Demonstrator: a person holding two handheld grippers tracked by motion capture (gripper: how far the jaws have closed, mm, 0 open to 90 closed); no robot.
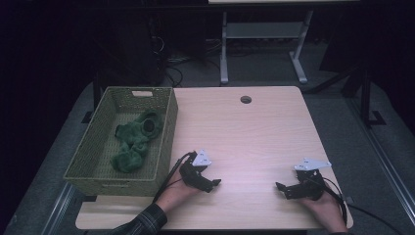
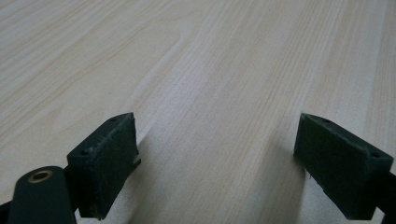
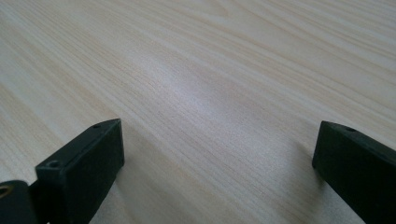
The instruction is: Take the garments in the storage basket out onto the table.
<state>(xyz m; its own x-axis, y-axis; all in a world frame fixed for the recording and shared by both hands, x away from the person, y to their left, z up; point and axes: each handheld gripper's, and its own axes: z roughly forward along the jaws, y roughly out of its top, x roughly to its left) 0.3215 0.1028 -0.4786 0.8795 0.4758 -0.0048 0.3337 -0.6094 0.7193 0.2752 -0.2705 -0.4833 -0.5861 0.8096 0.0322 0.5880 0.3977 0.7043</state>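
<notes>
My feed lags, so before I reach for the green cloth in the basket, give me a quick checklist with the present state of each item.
1. Left gripper open, nothing between its fingers: ok.
2. Right gripper open and holding nothing: ok.
3. Both grippers low over the bare wooden table, apart from each other: ok.
4. Green cloth lies bunched inside the woven basket: ok.
5. Basket stands at the table's left edge, beside the left gripper, and overhangs that edge: cannot tell whether it sits steady.
6. Whether more than one cloth is in the bundle: cannot tell.

Left claw (image 1: 216, 184) and right claw (image 1: 280, 188) gape, empty.
</notes>
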